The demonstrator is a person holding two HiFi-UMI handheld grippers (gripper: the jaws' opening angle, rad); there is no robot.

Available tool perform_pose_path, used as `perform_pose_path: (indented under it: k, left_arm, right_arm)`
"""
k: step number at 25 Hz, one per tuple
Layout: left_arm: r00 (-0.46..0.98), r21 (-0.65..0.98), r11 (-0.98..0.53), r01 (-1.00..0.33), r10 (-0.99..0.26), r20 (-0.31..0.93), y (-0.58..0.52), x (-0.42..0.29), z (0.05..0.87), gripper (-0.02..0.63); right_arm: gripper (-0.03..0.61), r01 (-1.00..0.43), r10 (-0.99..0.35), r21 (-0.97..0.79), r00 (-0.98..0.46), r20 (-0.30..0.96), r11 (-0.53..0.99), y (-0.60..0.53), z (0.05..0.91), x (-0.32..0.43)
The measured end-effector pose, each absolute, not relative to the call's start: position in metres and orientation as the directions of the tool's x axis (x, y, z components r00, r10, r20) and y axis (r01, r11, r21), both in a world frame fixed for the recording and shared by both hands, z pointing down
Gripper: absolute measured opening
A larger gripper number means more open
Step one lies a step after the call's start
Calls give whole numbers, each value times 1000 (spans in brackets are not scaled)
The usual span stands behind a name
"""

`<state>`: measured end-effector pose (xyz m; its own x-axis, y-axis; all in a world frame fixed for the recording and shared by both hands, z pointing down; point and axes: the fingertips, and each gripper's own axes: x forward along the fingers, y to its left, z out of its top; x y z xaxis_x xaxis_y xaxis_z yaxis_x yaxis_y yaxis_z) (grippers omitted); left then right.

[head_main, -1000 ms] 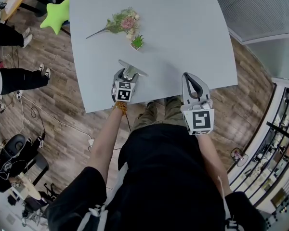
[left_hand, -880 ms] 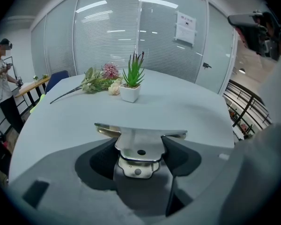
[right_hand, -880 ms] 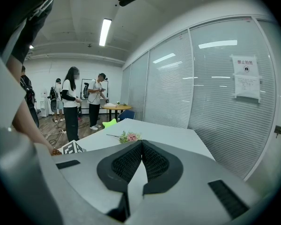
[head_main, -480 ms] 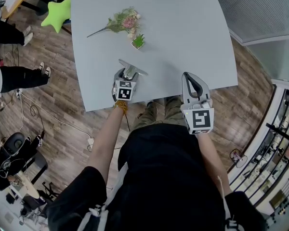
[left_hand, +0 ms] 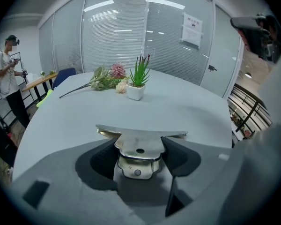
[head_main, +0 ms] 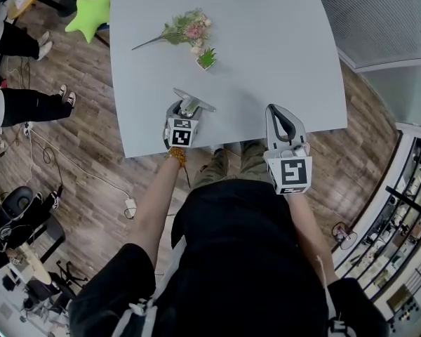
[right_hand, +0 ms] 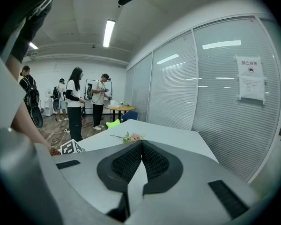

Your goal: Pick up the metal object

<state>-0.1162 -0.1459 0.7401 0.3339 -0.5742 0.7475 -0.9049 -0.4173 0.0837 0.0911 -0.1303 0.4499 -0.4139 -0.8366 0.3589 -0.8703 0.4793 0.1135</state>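
Metal object pinched in the left gripper
Sits right between the two dark fingers, touching both, its wide flat bar just past the tips, grey table below. Right gripper well apart from it, fingers pressed together, nothing between them

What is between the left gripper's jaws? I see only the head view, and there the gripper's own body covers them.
Observer: In the left gripper view, the left gripper has the narrow part of the metal object between its jaws, and both pads touch its sides.
Operator: Does the right gripper carry anything?
Observer: No. In the right gripper view, the jaws of the right gripper meet at the tips, with nothing between them.
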Motion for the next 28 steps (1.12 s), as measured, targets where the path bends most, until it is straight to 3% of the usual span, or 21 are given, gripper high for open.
perform_pose_path:
  k: [28]
  left_arm:
    - [329, 114, -364, -924, -609, 722, -108, -121, 727, 285]
  right_arm:
    - [-2, -779, -752, 93, -556, 353, 620, -110, 450, 36]
